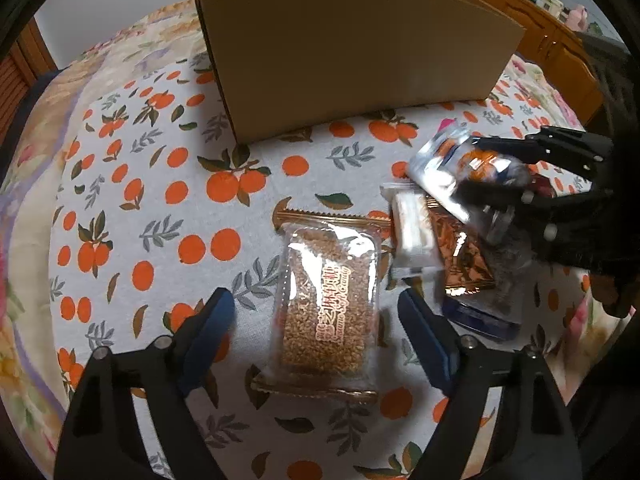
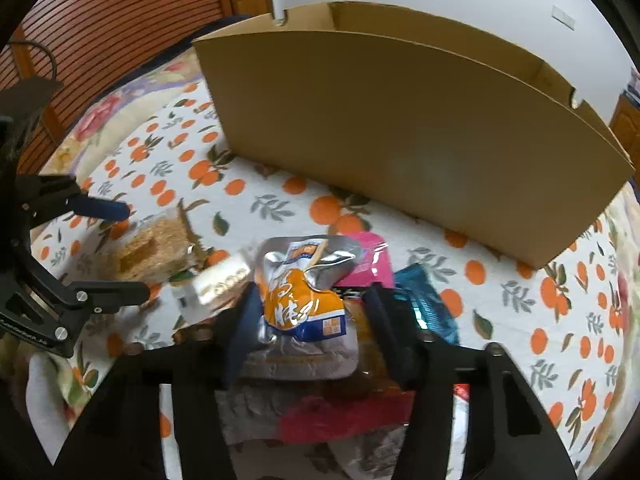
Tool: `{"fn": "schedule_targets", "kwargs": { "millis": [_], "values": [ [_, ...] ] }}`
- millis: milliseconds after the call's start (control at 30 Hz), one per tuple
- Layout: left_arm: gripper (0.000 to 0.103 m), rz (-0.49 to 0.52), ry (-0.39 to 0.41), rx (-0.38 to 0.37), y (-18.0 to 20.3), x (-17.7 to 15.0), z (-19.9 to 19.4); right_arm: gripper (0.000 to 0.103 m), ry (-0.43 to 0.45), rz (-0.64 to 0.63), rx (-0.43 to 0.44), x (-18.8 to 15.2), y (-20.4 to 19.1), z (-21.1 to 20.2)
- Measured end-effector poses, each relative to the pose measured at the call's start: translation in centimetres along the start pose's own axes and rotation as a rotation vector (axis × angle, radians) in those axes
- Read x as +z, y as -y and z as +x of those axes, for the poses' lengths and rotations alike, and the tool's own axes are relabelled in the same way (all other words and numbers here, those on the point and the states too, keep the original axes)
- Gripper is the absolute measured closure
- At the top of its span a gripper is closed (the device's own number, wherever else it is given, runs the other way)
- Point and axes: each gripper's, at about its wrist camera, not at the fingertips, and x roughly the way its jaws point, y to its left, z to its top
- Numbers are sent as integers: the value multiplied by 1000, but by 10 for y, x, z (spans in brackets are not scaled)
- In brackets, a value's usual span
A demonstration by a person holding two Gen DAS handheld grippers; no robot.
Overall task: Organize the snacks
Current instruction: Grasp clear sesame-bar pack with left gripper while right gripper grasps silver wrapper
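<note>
Right gripper (image 2: 308,312) clamps silver-orange pouch (image 2: 304,300); left gripper (image 1: 316,320) spread wide.

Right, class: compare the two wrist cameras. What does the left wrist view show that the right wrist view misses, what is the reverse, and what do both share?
Only the left wrist view shows the sesame candy pack's printed label and the wooden cabinet behind.

Only the right wrist view shows the pink packet, the teal packet and the slatted wooden door.

Both show the cardboard box, the orange-print tablecloth, the silver-and-orange pouch between the right claw's fingers, and the left claw.
</note>
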Motion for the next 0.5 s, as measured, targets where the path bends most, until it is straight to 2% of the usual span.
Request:
{"fn": "schedule_targets", "kwargs": {
  "millis": [67, 133, 300, 500],
  "values": [
    [23, -11, -9, -1, -2, 0, 3, 68, 3, 31, 14, 1, 8, -2],
    [28, -22, -14, -2, -4, 1, 6, 82, 6, 49, 14, 1, 13, -5],
    [34, -37, -22, -17, -6, 1, 10, 86, 18, 86, 48, -1, 23, -10],
    [52, 14, -15, -2, 3, 0, 12, 87, 45, 90, 38, -1, 25, -22]
  ]
}}
